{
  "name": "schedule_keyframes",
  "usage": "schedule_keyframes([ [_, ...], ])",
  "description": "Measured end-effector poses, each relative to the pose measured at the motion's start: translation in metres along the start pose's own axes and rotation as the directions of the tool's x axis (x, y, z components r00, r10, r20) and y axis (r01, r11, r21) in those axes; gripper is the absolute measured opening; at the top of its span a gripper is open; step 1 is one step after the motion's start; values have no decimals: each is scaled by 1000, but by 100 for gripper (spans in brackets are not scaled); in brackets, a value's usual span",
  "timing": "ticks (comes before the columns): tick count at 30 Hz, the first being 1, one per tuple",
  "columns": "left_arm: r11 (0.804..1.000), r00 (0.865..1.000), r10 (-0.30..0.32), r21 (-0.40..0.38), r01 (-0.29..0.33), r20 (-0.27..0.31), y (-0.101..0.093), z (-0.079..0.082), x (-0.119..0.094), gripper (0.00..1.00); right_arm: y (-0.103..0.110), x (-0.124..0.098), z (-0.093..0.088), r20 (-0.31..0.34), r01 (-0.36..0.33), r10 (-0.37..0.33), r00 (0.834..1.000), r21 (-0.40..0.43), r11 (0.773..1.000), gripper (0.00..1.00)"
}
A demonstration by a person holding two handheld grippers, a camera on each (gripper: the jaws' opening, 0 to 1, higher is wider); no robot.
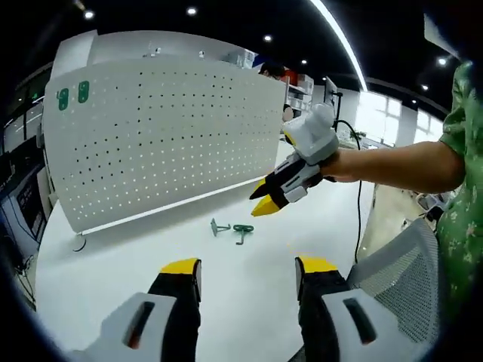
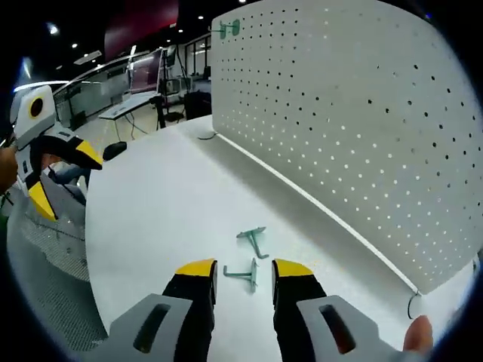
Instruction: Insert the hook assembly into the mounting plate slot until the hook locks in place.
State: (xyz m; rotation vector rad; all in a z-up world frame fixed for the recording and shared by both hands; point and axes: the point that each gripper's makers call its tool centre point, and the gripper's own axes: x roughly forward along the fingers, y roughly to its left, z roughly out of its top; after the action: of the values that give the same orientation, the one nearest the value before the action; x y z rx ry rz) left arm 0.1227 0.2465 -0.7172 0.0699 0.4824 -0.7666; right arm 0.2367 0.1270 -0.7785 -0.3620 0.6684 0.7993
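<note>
Two small green hooks lie on the white table, one (image 1: 219, 226) beside the other (image 1: 243, 231), in front of a white pegboard plate (image 1: 166, 136). Two more green hooks (image 1: 74, 93) hang at its top left corner. My left gripper (image 1: 249, 265) is open and held low, well short of the loose hooks. My right gripper (image 1: 266, 197), held by a person's hand, hovers just right of them. In the right gripper view it (image 2: 244, 269) is open, with one hook (image 2: 245, 275) seen in the gap on the table and the other (image 2: 253, 237) just ahead. The left gripper (image 2: 53, 173) shows open at far left.
The pegboard (image 2: 347, 113) stands upright along the table's far side, with a mounted green hook (image 2: 230, 29) at its top. A mesh chair (image 1: 400, 271) and a black cable (image 1: 358, 204) sit at the table's right edge. A person's arm (image 1: 407, 164) reaches in.
</note>
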Motion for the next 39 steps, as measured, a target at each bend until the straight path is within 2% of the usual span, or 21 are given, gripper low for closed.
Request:
schedule_keyframes([
  [11, 1000, 1000, -20, -9, 20, -20, -6, -7, 3, 53, 0, 18, -7, -61, -16, 15, 998, -20, 1000, 21],
  [17, 1000, 1000, -20, -17, 20, -23, -6, -9, 3, 53, -2, 29, -18, -105, -26, 24, 994, -20, 999, 17],
  [39, 999, 999, -20, -39, 19, -27, -6, -14, 3, 52, -6, 52, -26, -160, -23, 20, 987, -19, 1000, 10],
])
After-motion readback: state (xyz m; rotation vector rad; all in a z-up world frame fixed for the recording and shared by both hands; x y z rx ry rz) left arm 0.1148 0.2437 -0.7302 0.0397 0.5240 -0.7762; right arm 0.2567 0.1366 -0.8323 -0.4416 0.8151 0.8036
